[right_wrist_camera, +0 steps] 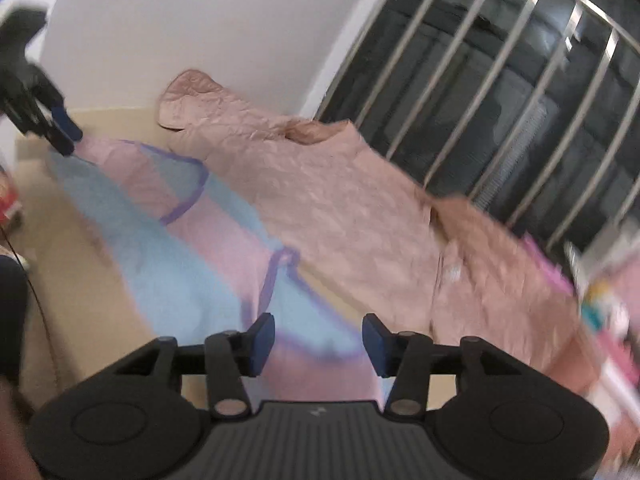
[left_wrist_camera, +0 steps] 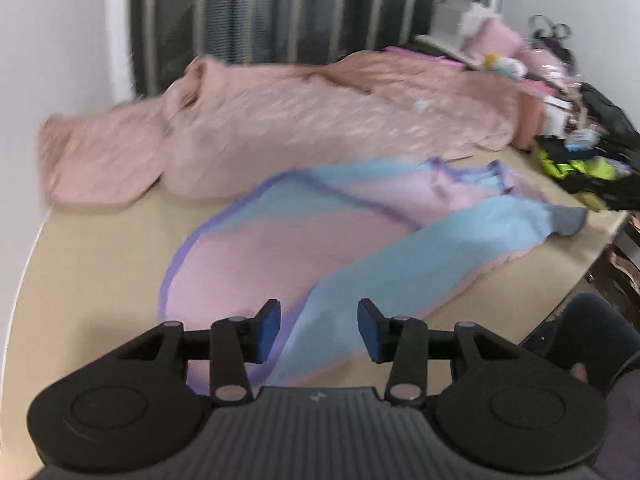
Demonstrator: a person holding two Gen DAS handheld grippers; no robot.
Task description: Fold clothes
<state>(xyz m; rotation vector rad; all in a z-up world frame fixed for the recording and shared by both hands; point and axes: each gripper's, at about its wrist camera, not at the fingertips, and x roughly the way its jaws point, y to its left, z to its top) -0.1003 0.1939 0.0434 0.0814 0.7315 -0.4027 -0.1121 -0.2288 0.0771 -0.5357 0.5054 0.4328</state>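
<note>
In the left wrist view, the left gripper point(left_wrist_camera: 319, 330) hangs over the near end of a pink and blue garment point(left_wrist_camera: 320, 248), its blue-padded jaws spread apart with nothing pinched between them; the cloth lies below the gap. The garment is spread flat on a beige table point(left_wrist_camera: 92, 280), trimmed in purple, with one blue sleeve point(left_wrist_camera: 400, 272) running from beside the jaws toward the far right edge. Just behind it lies a peach quilted jacket point(left_wrist_camera: 300, 124), touching or slightly overlapping its far edge, though the blur makes that hard to settle. A jumble of clothes and bags point(left_wrist_camera: 580, 152) sits at the table's right end, and a barred window point(left_wrist_camera: 300, 8) stands behind. In the right wrist view, the right gripper point(right_wrist_camera: 319, 344) likewise has its jaws parted and empty, held above the pink and blue garment point(right_wrist_camera: 180, 264), which stretches away toward the upper left. There the left gripper point(right_wrist_camera: 66, 134) appears at the garment's far end, near the cloth. The peach quilted jacket point(right_wrist_camera: 340, 208) lies alongside on the right, beneath the barred window point(right_wrist_camera: 500, 100).
</note>
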